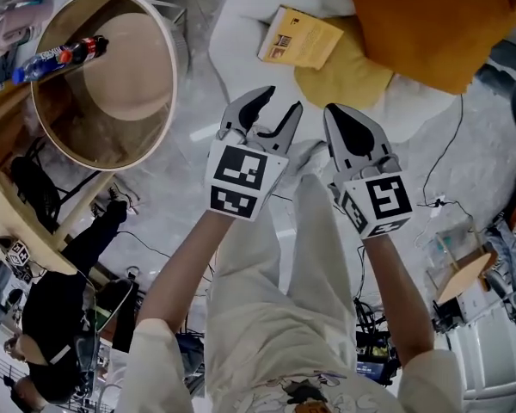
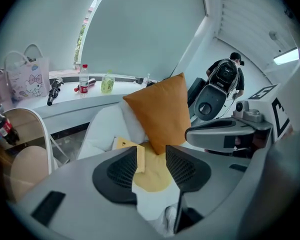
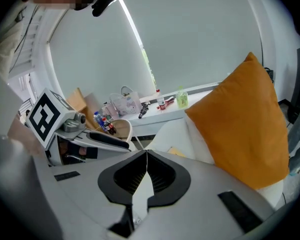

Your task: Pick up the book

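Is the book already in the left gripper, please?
No, the left gripper is open and empty, well short of the book on the seat.

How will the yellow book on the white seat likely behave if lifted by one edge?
The yellow book looks thin and soft-covered, so it probably flexes or fans open. It seems light for its size. Lying flat on the white seat beside the yellow cushion, it would likely slide, not tip, if pushed.
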